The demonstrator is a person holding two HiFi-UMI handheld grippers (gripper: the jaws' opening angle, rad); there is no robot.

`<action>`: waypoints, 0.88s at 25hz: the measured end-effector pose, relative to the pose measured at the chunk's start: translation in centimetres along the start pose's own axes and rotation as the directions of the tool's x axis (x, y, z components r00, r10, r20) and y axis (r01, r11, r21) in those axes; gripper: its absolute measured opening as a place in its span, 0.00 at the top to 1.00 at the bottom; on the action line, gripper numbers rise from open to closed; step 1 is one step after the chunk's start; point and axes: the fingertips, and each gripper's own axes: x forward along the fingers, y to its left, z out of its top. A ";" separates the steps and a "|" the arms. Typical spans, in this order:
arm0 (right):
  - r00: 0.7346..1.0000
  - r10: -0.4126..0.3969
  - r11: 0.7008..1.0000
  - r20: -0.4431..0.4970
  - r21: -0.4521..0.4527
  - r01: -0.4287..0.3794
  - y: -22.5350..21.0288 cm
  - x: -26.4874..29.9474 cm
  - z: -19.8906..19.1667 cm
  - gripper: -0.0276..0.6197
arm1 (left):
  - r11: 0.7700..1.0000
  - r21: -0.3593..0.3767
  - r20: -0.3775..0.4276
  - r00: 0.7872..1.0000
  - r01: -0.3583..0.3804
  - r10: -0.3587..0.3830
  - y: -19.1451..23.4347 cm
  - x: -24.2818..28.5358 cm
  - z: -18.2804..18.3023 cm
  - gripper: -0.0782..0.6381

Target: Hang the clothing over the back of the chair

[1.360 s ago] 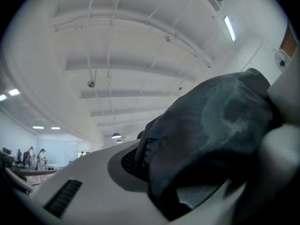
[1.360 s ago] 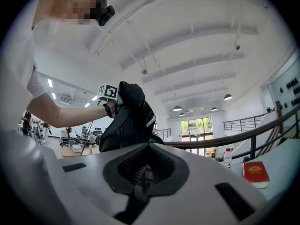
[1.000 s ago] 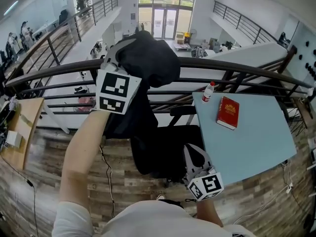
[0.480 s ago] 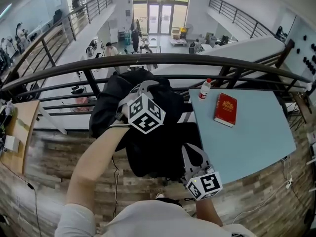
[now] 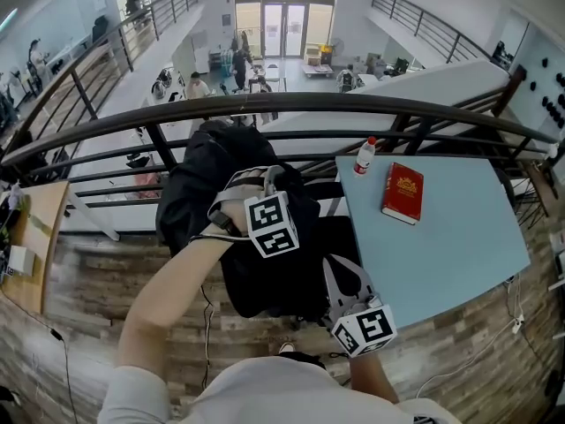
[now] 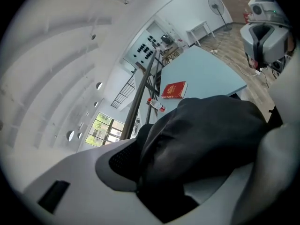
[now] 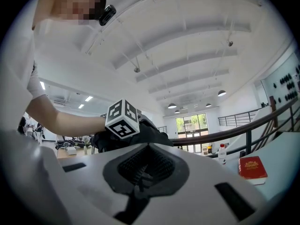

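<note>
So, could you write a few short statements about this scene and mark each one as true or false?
1. The red book lies on the light blue table. True.
2. The bottle has a blue cap. False: its cap is red.
3. The black clothing lies spread on the table. False: it is bunched over the chair.
4. The right gripper has its jaws together, with nothing between them. True.

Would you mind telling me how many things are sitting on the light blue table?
2: a red book near the far edge of the table, and a small bottle at its far left corner by the railing. The near corner is partly hidden.
</note>
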 end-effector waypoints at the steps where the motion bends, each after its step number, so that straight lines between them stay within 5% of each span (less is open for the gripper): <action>1: 1.000 0.004 1.000 0.000 -0.002 -0.004 0.0 0.1 0.0 0.93 | 1.000 0.012 -0.001 1.000 -0.005 0.005 -0.1 -0.1 0.0 0.62; 8: 1.000 0.017 1.000 0.004 -0.006 -0.017 -0.3 0.5 0.1 0.93 | 1.000 -0.025 0.016 1.000 -0.014 0.014 0.5 -0.5 0.0 0.52; 22: 0.999 0.034 0.999 0.018 0.012 -0.034 -0.7 0.8 -0.1 0.93 | 0.994 -0.106 0.014 1.000 0.000 0.002 0.3 -0.6 -0.7 0.52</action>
